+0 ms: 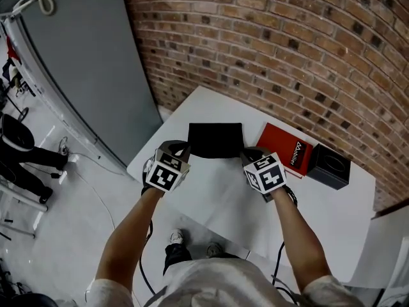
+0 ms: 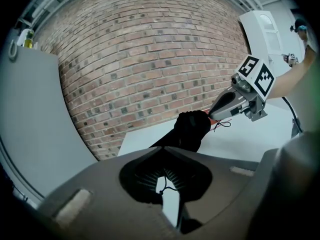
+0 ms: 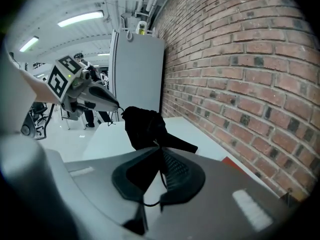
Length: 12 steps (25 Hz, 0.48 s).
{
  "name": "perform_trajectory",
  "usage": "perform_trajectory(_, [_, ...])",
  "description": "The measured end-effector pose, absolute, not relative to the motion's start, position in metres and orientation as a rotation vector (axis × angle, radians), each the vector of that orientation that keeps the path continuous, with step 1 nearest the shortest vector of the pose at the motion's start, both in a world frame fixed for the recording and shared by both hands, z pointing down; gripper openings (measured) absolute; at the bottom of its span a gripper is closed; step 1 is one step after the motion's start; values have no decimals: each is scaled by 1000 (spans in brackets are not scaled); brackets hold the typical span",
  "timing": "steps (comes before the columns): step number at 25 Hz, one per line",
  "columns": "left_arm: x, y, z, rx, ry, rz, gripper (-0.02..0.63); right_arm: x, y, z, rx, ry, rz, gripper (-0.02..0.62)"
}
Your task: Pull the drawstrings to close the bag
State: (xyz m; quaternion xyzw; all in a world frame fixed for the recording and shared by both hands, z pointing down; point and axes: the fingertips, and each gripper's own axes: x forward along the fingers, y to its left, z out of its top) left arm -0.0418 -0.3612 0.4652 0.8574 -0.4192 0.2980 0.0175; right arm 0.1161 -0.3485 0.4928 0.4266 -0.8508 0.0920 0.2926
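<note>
"Well, what shows in the head view?"

"Two arms reach out over a white counter [image 1: 211, 200]. The left tongs [image 1: 186, 148] and the right tongs [image 1: 245, 152] point away from the person. A black bag [image 1: 215, 139] is right between their tips, touching both. A red box [image 1: 284, 149] lies just past the right tongs, on their outer side. A black box [image 1: 328, 166] is next to it, further out. A brick wall [image 1: 287, 43] stands beyond both tongs."

"And the left gripper view?"

"The left tongs are squeezed together on the left drawstring [image 2: 163, 187]. You can see the thin cord in the small gap behind the tips. The bag hangs just in front of the tips, all bunched up. On its far side the right tongs pinch it too."

"What about the right gripper view?"

"It looks much the same, the other way round. The right tongs are pressed tight on the right drawstring [image 3: 163, 181]. The bag hangs just ahead of the tips, and the left tongs hold its far side. I cannot tell if the bag touches the counter."
</note>
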Motion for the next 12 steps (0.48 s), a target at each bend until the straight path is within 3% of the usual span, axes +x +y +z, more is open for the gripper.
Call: perform_trajectory(12, [-64,-413,417,2820,-1260,837,10,99,-387,445,1336,-2222,192,11])
